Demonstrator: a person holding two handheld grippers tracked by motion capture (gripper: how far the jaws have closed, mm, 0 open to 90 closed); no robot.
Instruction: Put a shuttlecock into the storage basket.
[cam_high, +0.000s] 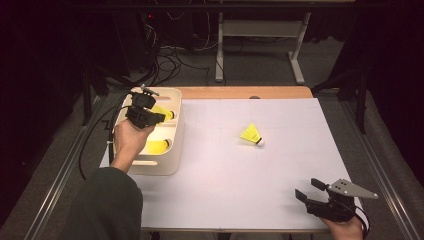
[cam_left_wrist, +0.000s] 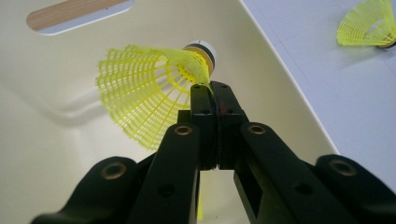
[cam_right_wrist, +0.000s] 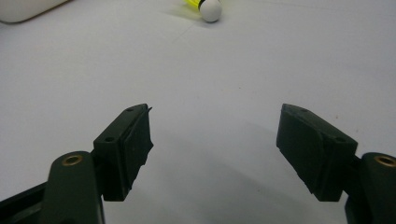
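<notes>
My left gripper (cam_left_wrist: 212, 100) sits inside the cream tray (cam_high: 172, 131) at the far left, jaws pinched on the skirt edge of a yellow shuttlecock (cam_left_wrist: 149, 93). I judge this the placing step; next I release. My right gripper (cam_right_wrist: 215, 149) rests near right, jaws apart and empty; another shuttlecock (cam_high: 252, 135) lies mid-table

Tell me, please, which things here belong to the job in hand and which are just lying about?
Part of the job, it seems:
- cream tray
- held shuttlecock, pinched by the left gripper over the tray
- second shuttlecock in the tray
- loose shuttlecock on the table
- right gripper, open

Just lying about:
- floor cables
- metal stand
</notes>
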